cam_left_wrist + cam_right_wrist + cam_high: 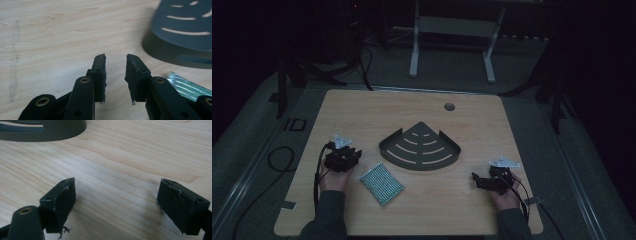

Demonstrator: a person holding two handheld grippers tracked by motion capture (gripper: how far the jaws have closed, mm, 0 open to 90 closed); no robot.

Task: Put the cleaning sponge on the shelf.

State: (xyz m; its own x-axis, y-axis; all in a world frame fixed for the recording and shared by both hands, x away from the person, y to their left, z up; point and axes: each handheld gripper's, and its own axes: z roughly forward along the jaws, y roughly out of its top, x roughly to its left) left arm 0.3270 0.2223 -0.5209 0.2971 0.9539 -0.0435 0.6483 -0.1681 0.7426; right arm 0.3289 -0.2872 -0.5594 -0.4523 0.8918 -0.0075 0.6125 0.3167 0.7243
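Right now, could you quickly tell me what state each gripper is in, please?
Left gripper: open, nothing between its jaws.
Right gripper: open wide, nothing held, bare table between its jaws.

1. We see a light wooden tabletop (362, 110) with rounded corners and a small round hole (449, 106) near its far edge, right of the middle.
2. A dark fan-shaped corner shelf (419, 146) with curved slots lies flat at the middle of the tabletop.
3. A shiny green rectangular packet (381, 183) lies flat nearer the near edge, left of the middle, just beside the shelf but apart from it.
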